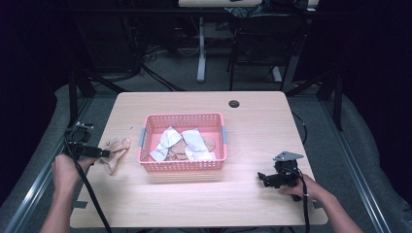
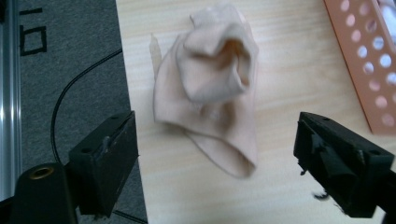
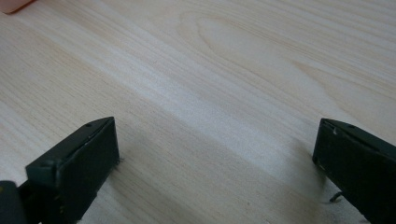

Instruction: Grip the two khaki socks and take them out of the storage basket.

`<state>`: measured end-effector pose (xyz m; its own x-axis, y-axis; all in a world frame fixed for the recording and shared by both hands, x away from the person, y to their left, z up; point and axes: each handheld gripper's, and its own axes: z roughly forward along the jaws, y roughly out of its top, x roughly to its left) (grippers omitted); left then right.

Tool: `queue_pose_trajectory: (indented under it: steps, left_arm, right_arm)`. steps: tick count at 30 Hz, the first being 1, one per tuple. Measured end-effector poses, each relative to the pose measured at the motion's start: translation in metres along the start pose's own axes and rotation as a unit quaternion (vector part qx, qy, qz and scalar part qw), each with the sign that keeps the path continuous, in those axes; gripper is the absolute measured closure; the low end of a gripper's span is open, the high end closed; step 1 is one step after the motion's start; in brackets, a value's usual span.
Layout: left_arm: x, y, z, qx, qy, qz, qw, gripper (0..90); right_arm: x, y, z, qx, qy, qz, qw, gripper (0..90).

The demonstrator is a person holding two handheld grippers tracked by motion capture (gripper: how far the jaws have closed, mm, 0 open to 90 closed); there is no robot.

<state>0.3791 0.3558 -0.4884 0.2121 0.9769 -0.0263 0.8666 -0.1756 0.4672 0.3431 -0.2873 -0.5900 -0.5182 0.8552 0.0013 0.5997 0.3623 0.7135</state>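
Looking down from the high view, the crumpled beige cloth sock lies on the pale wooden table near its left edge, just beside the left wall of the pink perforated plastic basket. The left gripper comes in from the table's left edge and its tips sit at the sock's near side; its spread cannot be judged from here. The right gripper rests low over bare wood at the front right, well apart from the basket and the sock. White and tan cloth pieces lie heaped inside the basket. Open wood runs in front of the basket between the two hands, and the sock has only a narrow strip between the table edge and the basket.

From the left gripper view, the left gripper stands wide open, its pads clear of the sock, which lies on the wood just beyond and between the jaws. The left jaw hangs over the table edge above grey floor; the basket wall rises at the far right.

From the right gripper view, the right gripper is also spread open over bare wood grain, a sliver of basket at the top left corner.
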Motion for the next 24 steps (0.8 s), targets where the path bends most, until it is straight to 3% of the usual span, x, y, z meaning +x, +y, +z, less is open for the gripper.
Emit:
queue_pose_trajectory:
  steps: [11,24]
  left_arm:
    - [-0.01,-0.041,0.002,-0.001,0.0,-0.007,1.0,4.4]
    - [-0.007,-0.054,0.013,0.024,0.004,-0.008,0.9997,0.2]
  right_arm:
    - [0.0,0.0,0.0,0.0,-0.001,0.0,1.0,0.0]
    - [0.0,0.0,0.0,0.0,0.0,0.0,1.0,0.0]
